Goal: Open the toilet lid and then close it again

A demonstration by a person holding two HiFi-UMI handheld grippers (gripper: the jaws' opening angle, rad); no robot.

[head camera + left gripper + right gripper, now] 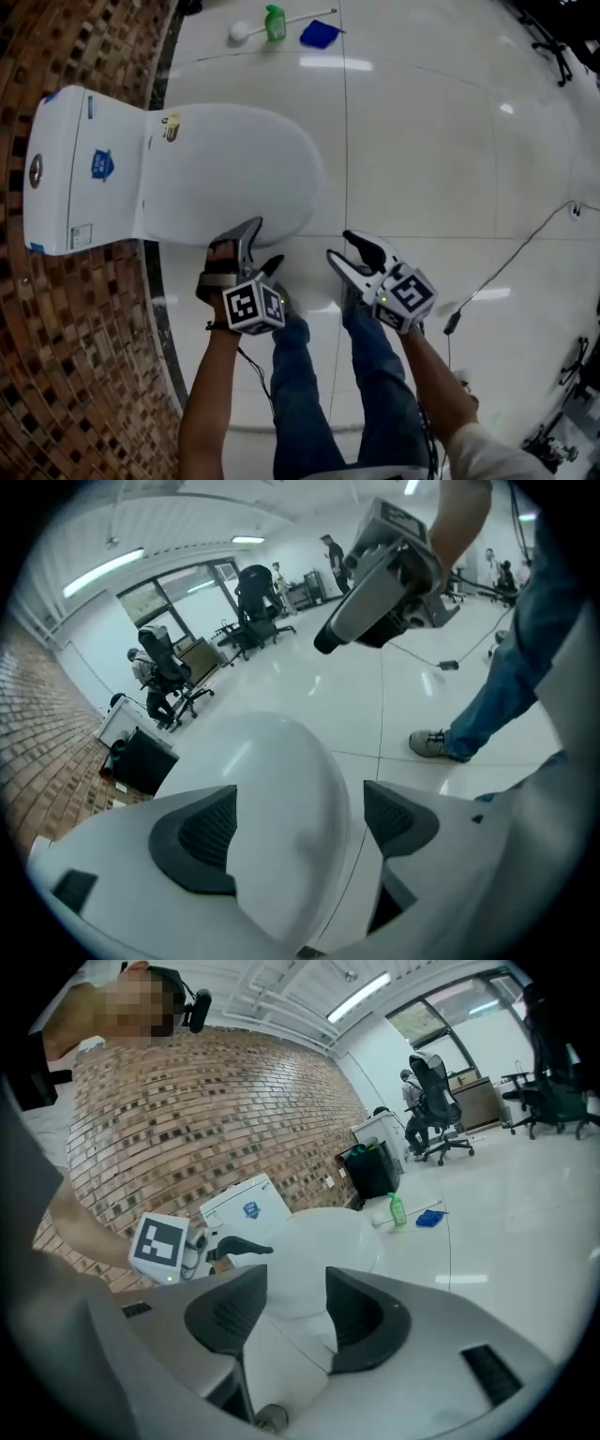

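A white toilet stands against the brick wall with its lid (225, 169) down over the bowl and its tank (84, 169) to the left. My left gripper (255, 248) hovers at the bowl's front rim, open wide. In the left gripper view the lid (281, 780) fills the gap between the pads without touching them. My right gripper (342, 246) hangs over the floor just right of the bowl, open with nothing between its jaws. In the right gripper view it (295, 1312) faces the lid (319, 1241) and the left gripper (234, 1246).
A toilet brush (239, 31), a green bottle (275, 22) and a blue cloth (320, 35) lie on the tiles beyond the toilet. The brick wall (75, 375) runs along the left. A cable (525, 253) crosses the floor at right. The person's legs (375, 375) stand below.
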